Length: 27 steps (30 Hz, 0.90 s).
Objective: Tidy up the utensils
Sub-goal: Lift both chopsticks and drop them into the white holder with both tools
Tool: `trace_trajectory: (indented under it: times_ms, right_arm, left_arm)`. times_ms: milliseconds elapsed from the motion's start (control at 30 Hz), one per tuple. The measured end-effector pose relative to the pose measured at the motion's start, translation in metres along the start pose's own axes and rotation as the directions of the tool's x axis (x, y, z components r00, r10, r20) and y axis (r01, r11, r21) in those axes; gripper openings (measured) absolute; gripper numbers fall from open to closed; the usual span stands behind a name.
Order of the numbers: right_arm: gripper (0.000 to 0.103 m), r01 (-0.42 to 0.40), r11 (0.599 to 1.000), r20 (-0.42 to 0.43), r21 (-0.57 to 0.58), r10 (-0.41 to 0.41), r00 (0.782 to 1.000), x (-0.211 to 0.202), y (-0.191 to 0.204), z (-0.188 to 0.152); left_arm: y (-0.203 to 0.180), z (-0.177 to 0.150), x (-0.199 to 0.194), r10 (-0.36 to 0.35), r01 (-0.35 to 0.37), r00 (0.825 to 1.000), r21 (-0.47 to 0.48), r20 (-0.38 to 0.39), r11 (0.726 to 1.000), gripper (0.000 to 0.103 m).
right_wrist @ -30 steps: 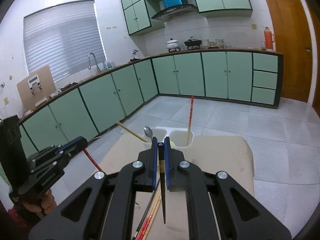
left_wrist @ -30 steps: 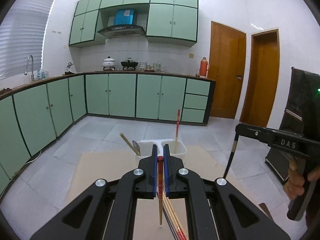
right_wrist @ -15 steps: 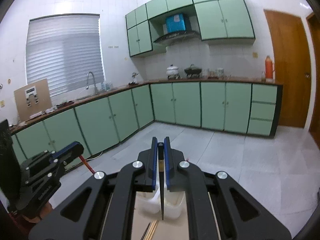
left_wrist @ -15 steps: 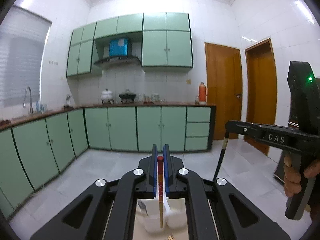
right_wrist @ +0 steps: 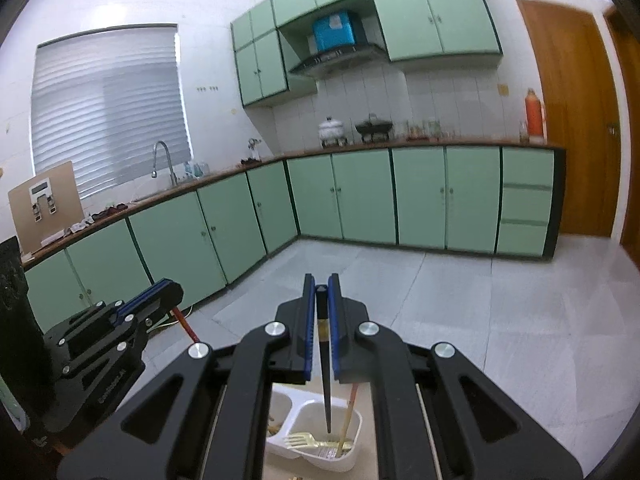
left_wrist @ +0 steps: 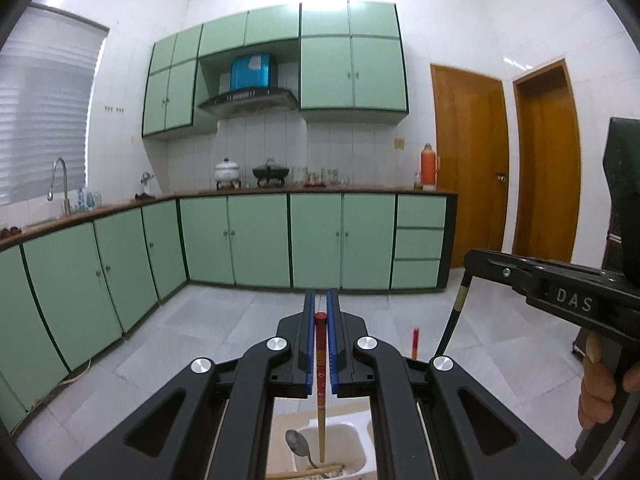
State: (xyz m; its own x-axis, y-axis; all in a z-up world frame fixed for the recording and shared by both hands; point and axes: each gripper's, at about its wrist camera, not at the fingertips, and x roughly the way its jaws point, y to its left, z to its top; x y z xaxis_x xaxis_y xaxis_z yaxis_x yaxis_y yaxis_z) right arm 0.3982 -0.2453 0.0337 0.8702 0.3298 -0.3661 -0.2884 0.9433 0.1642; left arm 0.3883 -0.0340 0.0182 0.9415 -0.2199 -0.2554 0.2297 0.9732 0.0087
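My left gripper (left_wrist: 320, 300) is shut on a red-topped wooden chopstick (left_wrist: 320, 360). The chopstick hangs tip down over the left compartment of the white utensil holder (left_wrist: 360, 448), where a metal spoon (left_wrist: 298, 442) lies. My right gripper (right_wrist: 321, 282) is shut on a black chopstick (right_wrist: 326, 380), whose tip hangs above the holder's (right_wrist: 352, 452) right compartment. That compartment holds a gold fork (right_wrist: 298, 438) and a leaning chopstick (right_wrist: 348, 412). Each view shows the other gripper beside it: the right gripper (left_wrist: 468, 258) with the black chopstick (left_wrist: 452, 316), the left gripper (right_wrist: 172, 288) with the red chopstick (right_wrist: 186, 324).
Green base cabinets (left_wrist: 256, 240) and a tiled floor (right_wrist: 460, 300) fill the background, with wooden doors (left_wrist: 468, 168) at the right. A person's hand (left_wrist: 600, 396) grips the right tool's handle. The holder stands on a tan table surface, mostly hidden under the grippers.
Both grippers have moved forward over the holder, each keeping its chopstick. The holder has slid from ahead of the fingertips to beneath them, and the table has dropped out of view.
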Motion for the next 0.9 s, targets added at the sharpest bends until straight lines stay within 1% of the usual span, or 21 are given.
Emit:
trace_trajectory:
  times_ms: [133, 267, 333, 367, 400, 433, 500, 567, 633, 667, 700, 733, 767, 800, 900]
  right_arm:
    - [0.006, 0.001, 1.0, -0.034, 0.017, 0.0, 0.999, 0.012, -0.003, -0.02]
    - [0.006, 0.0, 0.999, -0.077, 0.042, 0.003, 0.997, 0.021, -0.005, -0.034]
    - [0.009, -0.003, 0.998, -0.099, 0.055, 0.008, 0.995, 0.023, -0.006, -0.04]
    - [0.01, 0.002, 0.998, -0.099, 0.057, 0.004, 0.995, 0.021, -0.006, -0.043]
    - [0.013, 0.006, 0.998, -0.102, 0.055, -0.001, 0.995, 0.019, -0.006, -0.046]
    - [0.016, 0.011, 0.998, -0.101, 0.056, -0.005, 0.995, 0.016, -0.006, -0.047]
    - [0.035, 0.015, 0.998, -0.086, 0.068, -0.009, 0.996, 0.006, -0.007, -0.05]
    - [0.04, 0.022, 0.997, -0.068, 0.069, -0.018, 0.998, -0.005, -0.01, -0.051]
    - [0.049, 0.033, 0.998, -0.052, 0.061, -0.029, 0.998, -0.019, -0.01, -0.054]
    - [0.058, 0.042, 0.997, -0.043, 0.062, -0.04, 0.998, -0.028, -0.009, -0.058]
    - [0.064, 0.047, 0.997, -0.035, 0.065, -0.044, 0.998, -0.034, -0.009, -0.06]
    - [0.065, 0.046, 0.996, -0.024, 0.072, -0.044, 0.999, -0.045, -0.007, -0.067]
    - [0.07, 0.044, 0.996, -0.023, 0.073, -0.042, 0.999, -0.05, -0.007, -0.071]
    - [0.075, 0.043, 0.996, -0.024, 0.073, -0.042, 0.999, -0.059, -0.004, -0.08]
    - [0.08, 0.051, 0.996, -0.02, 0.074, -0.05, 0.999, -0.079, 0.004, -0.102]
  left_arm:
    - [0.003, -0.02, 0.018, 0.005, -0.005, 0.999, 0.001, -0.054, 1.0, 0.005]
    - [0.006, -0.036, 0.025, 0.006, -0.006, 0.995, -0.003, -0.102, 1.0, 0.006]
    - [0.008, -0.038, 0.027, 0.004, -0.006, 0.993, -0.013, -0.121, 1.0, 0.006]
    - [0.009, -0.04, 0.026, 0.002, -0.005, 0.992, -0.021, -0.127, 1.0, 0.01]
    - [0.01, -0.04, 0.024, 0.001, -0.004, 0.992, -0.027, -0.129, 1.0, 0.016]
    - [0.012, -0.04, 0.021, 0.002, -0.006, 0.992, -0.031, -0.13, 1.0, 0.019]
    - [0.016, -0.039, 0.014, 0.005, -0.01, 0.992, -0.041, -0.126, 0.999, 0.028]
    - [0.019, -0.038, 0.001, 0.005, -0.012, 0.994, -0.056, -0.113, 0.998, 0.033]
    - [0.022, -0.038, -0.013, 0.014, -0.021, 0.995, -0.061, -0.101, 0.998, 0.038]
    - [0.022, -0.039, -0.021, 0.019, -0.025, 0.995, -0.063, -0.095, 0.998, 0.044]
    - [0.022, -0.041, -0.031, 0.023, -0.028, 0.996, -0.061, -0.089, 0.998, 0.051]
    - [0.021, -0.043, -0.039, 0.03, -0.035, 0.996, -0.058, -0.085, 0.998, 0.056]
    - [0.02, -0.046, -0.049, 0.037, -0.041, 0.996, -0.053, -0.081, 0.998, 0.066]
    - [0.018, -0.048, -0.056, 0.037, -0.041, 0.996, -0.05, -0.08, 0.998, 0.07]
    - [0.012, -0.061, -0.08, 0.027, -0.032, 0.995, -0.046, -0.093, 0.998, 0.071]
